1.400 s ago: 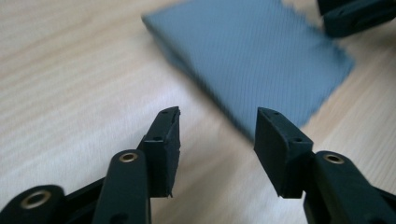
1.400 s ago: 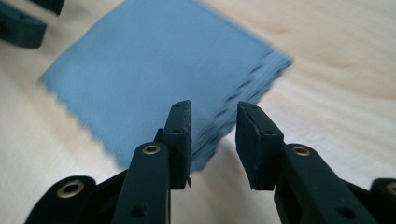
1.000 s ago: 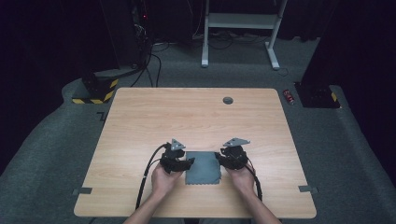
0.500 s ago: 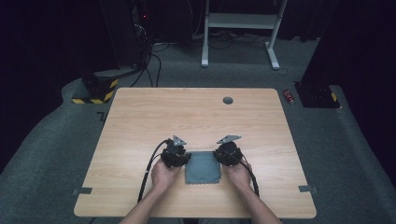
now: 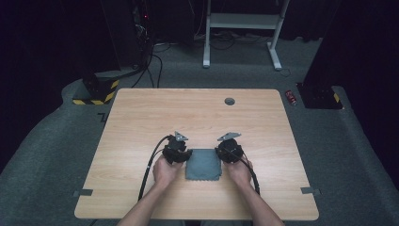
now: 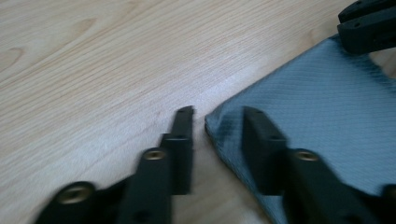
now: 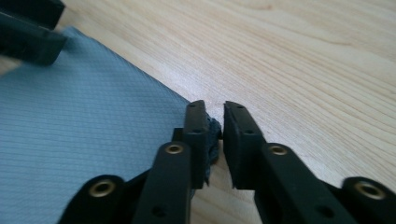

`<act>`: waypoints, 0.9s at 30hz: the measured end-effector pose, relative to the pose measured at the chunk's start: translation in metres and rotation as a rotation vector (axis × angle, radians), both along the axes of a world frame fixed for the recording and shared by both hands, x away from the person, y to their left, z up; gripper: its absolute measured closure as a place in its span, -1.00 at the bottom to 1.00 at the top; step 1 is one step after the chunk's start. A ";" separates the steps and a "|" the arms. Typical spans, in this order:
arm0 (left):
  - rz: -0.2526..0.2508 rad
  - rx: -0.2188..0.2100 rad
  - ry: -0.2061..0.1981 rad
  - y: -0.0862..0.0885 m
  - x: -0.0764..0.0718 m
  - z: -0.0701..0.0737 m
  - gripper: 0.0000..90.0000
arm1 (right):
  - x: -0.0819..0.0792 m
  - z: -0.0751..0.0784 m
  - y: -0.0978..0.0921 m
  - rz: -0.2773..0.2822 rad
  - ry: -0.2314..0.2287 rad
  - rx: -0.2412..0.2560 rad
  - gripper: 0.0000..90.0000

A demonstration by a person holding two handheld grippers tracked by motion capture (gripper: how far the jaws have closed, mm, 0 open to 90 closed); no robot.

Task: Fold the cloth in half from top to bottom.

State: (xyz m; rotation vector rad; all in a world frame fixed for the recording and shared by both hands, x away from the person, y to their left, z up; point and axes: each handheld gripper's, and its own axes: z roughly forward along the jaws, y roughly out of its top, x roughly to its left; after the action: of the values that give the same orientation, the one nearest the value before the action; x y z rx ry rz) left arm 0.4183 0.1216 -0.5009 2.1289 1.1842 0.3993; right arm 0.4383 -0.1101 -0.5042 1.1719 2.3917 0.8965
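A grey-blue cloth (image 5: 203,164) lies flat on the wooden table (image 5: 197,117), near the front middle. My left gripper (image 5: 178,149) is at its far left corner. In the left gripper view the jaws stand open (image 6: 218,116) with the cloth's corner (image 6: 327,116) lying between them on the table. My right gripper (image 5: 229,148) is at the far right corner. In the right gripper view its jaws (image 7: 215,107) are nearly together, with the bunched corner of the cloth (image 7: 93,121) pinched between them.
A round cable hole (image 5: 229,101) sits near the table's far edge. Bare wood stretches beyond and to both sides of the cloth. On the floor behind are a white desk frame (image 5: 244,21), cables and a red can (image 5: 291,96).
Both grippers have moved forward and slightly inward, from beside the cloth to its two far corners. The right jaws have come together on their corner.
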 end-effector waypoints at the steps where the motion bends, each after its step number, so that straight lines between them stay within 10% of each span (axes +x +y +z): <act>1: -0.006 -0.001 -0.002 0.002 -0.004 0.001 0.18 | -0.003 0.001 -0.002 -0.001 -0.010 0.007 0.68; 10: 0.007 0.049 0.004 0.014 -0.032 -0.011 0.00 | -0.032 0.003 -0.034 -0.026 -0.055 0.020 0.43; 18: 0.068 -0.073 -0.060 0.052 -0.063 -0.003 -0.10 | -0.064 0.003 -0.073 -0.082 -0.101 0.044 0.32; 27: 0.194 0.005 -0.106 0.107 -0.086 -0.025 -0.24 | -0.082 -0.019 -0.101 -0.171 -0.084 0.052 -0.04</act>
State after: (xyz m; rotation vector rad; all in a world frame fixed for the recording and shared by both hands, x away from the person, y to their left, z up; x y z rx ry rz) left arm 0.3327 0.2285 -0.5263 1.9774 1.3326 0.5944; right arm 0.3561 -0.2108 -0.5228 1.3087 2.1764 0.9370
